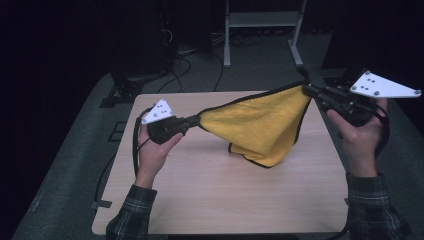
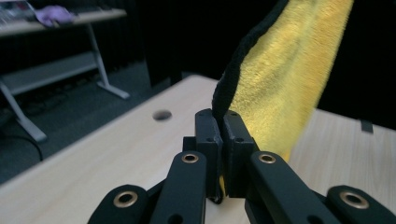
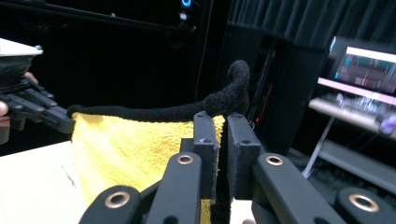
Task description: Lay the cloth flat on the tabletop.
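Stretching between both hands, the yellow microfiber cloth hangs above the counter, its black-trimmed top edge running from middle left to upper right of the high view. The left hand-held gripper and the higher right hand-held gripper each stand clamped on a corner. The gripper views show trim squeezed between the pads; the high view shows the sagging belly.

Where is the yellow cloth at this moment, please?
In the high view, the yellow cloth hangs stretched over the table, right of centre, gripped between the left tool and the right tool.
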A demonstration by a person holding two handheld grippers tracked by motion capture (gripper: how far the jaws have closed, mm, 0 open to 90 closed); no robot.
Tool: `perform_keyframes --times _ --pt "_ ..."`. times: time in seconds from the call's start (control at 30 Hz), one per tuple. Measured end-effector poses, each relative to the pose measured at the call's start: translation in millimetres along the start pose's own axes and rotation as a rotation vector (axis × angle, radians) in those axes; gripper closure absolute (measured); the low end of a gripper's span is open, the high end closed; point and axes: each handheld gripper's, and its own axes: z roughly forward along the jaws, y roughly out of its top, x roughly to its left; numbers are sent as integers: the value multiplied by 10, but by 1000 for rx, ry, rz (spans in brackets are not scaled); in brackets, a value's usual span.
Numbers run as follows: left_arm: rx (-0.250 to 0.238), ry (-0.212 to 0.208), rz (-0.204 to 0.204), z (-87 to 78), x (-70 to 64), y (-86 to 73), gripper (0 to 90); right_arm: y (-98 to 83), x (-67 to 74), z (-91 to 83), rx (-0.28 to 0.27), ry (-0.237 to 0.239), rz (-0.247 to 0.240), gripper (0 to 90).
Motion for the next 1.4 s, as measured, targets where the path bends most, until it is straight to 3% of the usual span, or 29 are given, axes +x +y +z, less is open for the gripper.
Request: perform_keyframes --times 0.1,0.17,0.37,0.53,0.93,1.03,1.07,1.1,1.23,1.4 --pt "-44 31 17 -175 5 126 870 143 121 -50 -23 10 -38 829" --pt "-60 45 29 -265 11 187 869 145 123 -44 -26 13 -42 828" --pt "-122 71 57 -488 -42 372 870 123 142 -3 -33 25 -21 828" --pt "-142 78 69 -545 -70 443 870 146 146 0 -37 27 -25 828" --pt "-123 60 54 -430 -70 385 869 -14 54 58 -10 14 25 828" --pt "-90 40 46 -389 -97 352 864 -3 45 24 -15 14 29 828" --pt "-82 33 45 -369 -103 335 840 6 48 20 -17 19 31 828" --pt "-71 30 41 -340 -114 319 725 21 86 40 -11 38 25 829" --pt "-46 7 51 -207 -199 296 663 16 165 113 -1 72 20 829" --pt "-63 -48 52 -79 -327 340 547 -77 447 435 79 156 -5 829"
